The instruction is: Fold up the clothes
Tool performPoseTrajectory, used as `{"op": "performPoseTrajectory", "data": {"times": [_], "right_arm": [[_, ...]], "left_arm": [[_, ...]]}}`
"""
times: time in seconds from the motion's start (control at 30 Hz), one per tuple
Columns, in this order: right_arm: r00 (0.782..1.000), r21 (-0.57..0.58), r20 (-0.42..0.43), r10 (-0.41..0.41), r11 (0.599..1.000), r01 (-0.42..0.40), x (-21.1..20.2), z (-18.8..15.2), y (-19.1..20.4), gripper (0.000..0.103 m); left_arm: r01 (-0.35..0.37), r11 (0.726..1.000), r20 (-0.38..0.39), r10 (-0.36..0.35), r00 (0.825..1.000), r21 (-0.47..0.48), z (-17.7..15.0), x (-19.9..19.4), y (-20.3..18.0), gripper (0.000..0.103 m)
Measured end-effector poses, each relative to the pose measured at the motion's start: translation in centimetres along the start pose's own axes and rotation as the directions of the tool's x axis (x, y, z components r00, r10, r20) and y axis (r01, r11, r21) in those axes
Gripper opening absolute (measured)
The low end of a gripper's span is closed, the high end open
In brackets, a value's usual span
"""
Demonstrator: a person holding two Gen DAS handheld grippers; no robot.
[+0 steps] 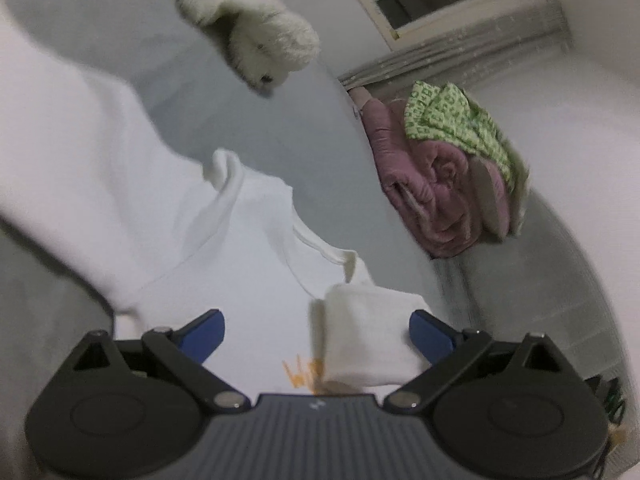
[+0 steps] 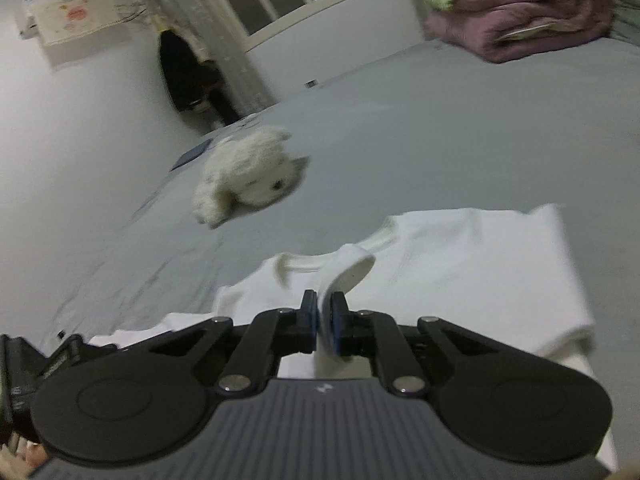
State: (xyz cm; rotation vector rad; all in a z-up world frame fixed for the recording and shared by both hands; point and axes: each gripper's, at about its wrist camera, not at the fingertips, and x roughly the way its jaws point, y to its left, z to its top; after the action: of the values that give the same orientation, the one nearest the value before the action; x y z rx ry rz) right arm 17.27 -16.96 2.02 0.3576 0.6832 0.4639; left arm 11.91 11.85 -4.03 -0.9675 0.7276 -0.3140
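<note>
Shirt (image 2: 460, 264) lies low in the frame on the bed (image 2: 440, 128). Right gripper (image 2: 324, 316) pinches its fabric; left gripper (image 1: 316, 332) gapes wide, a fold between the fingers.

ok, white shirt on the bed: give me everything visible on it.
The white cotton-looking T-shirt lies on the grey bed sheet, partly folded, with a ribbed round collar and a small orange print near the front in the left wrist view. The right gripper is shut on a raised fold of its fabric. The left gripper is open, with a folded sleeve end lying between its blue fingers. More white fabric hangs raised at the left of that view.
</note>
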Motion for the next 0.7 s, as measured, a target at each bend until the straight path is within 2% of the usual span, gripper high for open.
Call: {"op": "performPoseTrajectory", "data": {"times": [0.13, 0.23, 0.33, 0.37, 0.47, 0.57, 0.7], "right_arm": [[0.998, -0.015, -0.047, 0.049, 0.999, -0.05, 1.4, -0.6, 1.6, 0.01], [0.991, -0.01, -0.094, 0.092, 0.996, -0.093, 2.2, -1.3, 2.4, 0.018], [0.979, 0.015, -0.143, 0.147, 0.989, -0.147, 2.4, -2.0, 2.6, 0.019], [0.973, 0.023, -0.16, 0.166, 0.986, -0.164, 2.4, -2.3, 2.6, 0.022], [0.96, 0.037, -0.192, 0.205, 0.979, -0.202, 2.0, -2.8, 2.6, 0.042], [0.958, 0.031, -0.199, 0.205, 0.979, -0.203, 0.8, -2.9, 2.4, 0.043], [0.969, 0.051, -0.2, 0.148, 0.989, -0.141, -1.0, -2.9, 0.6, 0.044]], "left_arm": [[0.055, 0.995, -0.008, -0.056, 0.998, -0.089, 0.1, 0.3, 1.2, 0.099], [0.091, 0.988, -0.004, -0.092, 0.996, -0.128, 0.1, 0.4, 1.5, 0.1], [0.112, 0.98, 0.009, -0.112, 0.994, -0.162, 0.1, 0.3, 1.8, 0.1], [0.119, 0.978, 0.013, -0.119, 0.993, -0.173, 0.1, 0.4, 1.9, 0.1], [0.131, 0.972, 0.019, -0.13, 0.991, -0.195, 0.2, 0.5, 2.0, 0.1], [0.133, 0.969, 0.024, -0.131, 0.991, -0.207, 0.3, 0.6, 1.9, 0.1], [0.107, 0.977, 0.023, -0.105, 0.994, -0.186, 0.3, 0.6, 1.4, 0.099]]}}
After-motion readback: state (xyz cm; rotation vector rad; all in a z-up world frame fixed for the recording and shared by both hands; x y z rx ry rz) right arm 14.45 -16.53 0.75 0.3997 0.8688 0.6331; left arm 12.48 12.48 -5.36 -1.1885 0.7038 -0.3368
